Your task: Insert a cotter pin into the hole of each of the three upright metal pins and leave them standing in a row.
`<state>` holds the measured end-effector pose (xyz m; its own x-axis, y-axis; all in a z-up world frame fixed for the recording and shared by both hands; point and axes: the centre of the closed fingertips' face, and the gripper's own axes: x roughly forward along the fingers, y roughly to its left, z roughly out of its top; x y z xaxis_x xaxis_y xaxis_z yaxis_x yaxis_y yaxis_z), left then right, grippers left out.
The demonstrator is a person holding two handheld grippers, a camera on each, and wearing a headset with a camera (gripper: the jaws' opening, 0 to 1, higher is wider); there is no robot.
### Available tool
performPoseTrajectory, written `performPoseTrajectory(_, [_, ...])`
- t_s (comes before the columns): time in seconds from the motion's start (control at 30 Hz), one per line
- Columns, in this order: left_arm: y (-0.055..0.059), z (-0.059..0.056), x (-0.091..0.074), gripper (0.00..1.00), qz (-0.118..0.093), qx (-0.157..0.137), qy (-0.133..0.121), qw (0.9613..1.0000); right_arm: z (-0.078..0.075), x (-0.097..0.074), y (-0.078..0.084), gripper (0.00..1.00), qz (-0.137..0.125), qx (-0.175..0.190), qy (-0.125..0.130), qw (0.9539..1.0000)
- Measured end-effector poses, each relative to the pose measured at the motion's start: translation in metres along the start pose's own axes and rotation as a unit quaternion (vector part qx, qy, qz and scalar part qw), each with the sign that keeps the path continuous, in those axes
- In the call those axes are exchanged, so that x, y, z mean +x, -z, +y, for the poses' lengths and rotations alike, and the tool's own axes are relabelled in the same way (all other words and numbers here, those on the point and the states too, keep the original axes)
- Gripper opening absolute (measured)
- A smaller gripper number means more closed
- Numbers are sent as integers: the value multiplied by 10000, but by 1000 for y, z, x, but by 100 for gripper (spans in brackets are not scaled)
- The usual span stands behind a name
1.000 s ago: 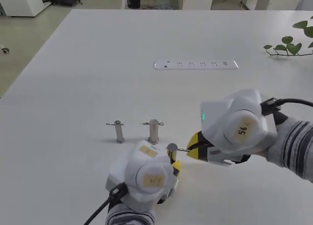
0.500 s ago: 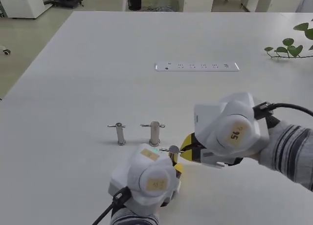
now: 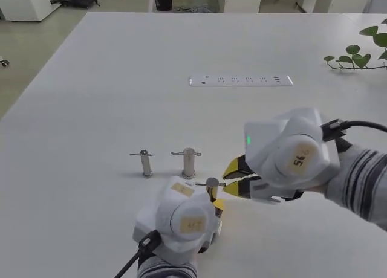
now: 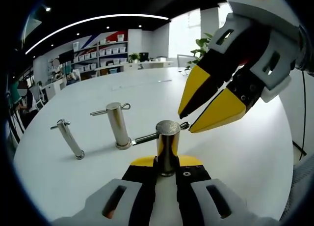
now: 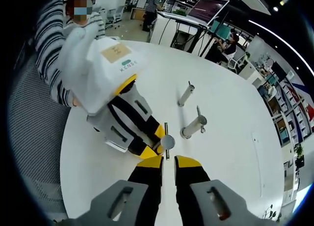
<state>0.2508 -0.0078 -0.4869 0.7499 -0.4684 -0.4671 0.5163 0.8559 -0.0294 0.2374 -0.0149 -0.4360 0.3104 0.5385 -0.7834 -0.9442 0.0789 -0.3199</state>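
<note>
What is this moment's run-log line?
left gripper shut on third pin | cotter pin through its hole | right gripper open | other two pins standing, pinned

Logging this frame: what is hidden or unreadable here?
Head view: the left gripper hides the lower shaft of the held pin.
Left gripper view: its tongs cover that pin's base; the hole around the cotter pin is too small to see.
Head view: power strip markings too small.
</note>
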Motion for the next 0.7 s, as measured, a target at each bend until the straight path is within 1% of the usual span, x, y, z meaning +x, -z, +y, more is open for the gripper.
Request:
performPoseTrajectory(0.13, [0, 0, 0, 11, 2, -17, -45, 10000, 1, 1, 0, 0, -25, 45, -31, 10000])
performPoseTrajectory(0.47, [0, 0, 0, 11, -8, -38, -77, 10000, 2, 4, -4, 0, -65, 69, -84, 9999])
performPoseTrajectory(0.7, [0, 0, 1, 11, -21, -44, -106, 9999, 2, 3, -5, 0, 1, -103, -61, 9999])
